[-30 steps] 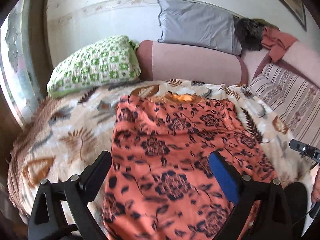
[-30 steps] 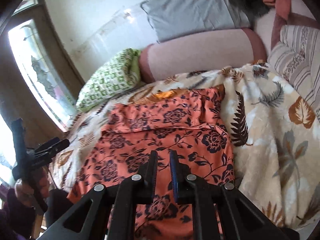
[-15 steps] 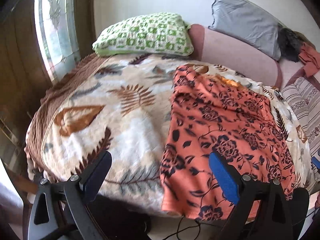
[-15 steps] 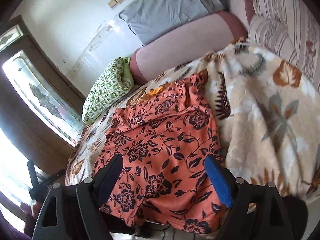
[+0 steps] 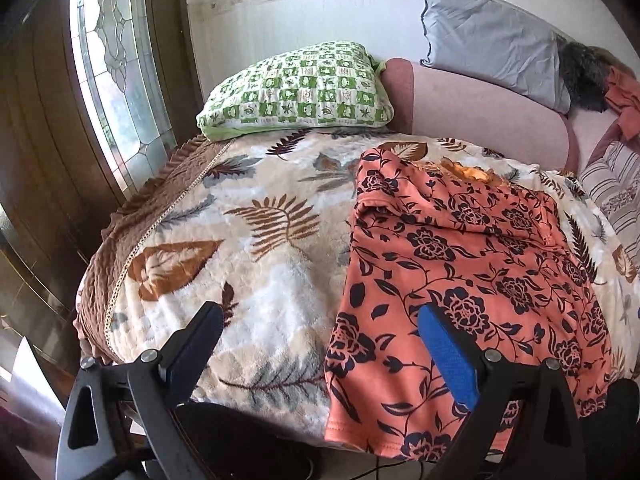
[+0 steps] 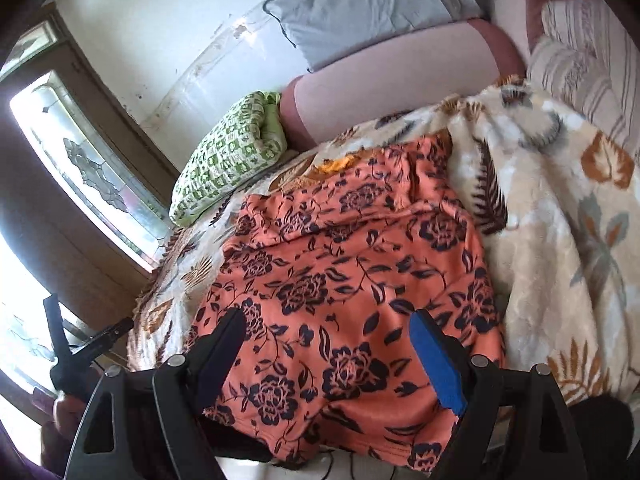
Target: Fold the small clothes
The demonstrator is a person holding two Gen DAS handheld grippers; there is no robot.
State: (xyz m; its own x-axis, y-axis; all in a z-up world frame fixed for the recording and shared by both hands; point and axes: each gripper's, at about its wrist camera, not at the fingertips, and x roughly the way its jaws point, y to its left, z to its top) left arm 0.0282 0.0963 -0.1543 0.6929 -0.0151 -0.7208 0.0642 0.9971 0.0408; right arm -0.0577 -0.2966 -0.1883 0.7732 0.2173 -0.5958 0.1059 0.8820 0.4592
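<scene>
Left tool (image 5: 320, 344): spread wide, nothing gripped. Dark pad hanging above the leaf-print blanket (image 5: 240, 240), blue pad above the left side of the orange floral garment (image 5: 460, 280); contact with the cloth not clear.

Right tool (image 6: 326, 344): spread wide, released, nothing between the pads. Both pads over the near part of the same garment (image 6: 340, 280); whether touching, cannot tell.

Garment: lying flat on the blanket-covered bed, right of centre in the left wrist view, near hem draped over the bed's front edge. Upper part doubled into a fold across its width.

Green checked pillow (image 5: 296, 92) at the far end of the bed, grey pillow (image 5: 492, 40) against the wall behind it.

Left tool also visible at lower left of the right wrist view, held in a hand (image 6: 60, 412).

No brand, label or legible writing anywhere.
</scene>
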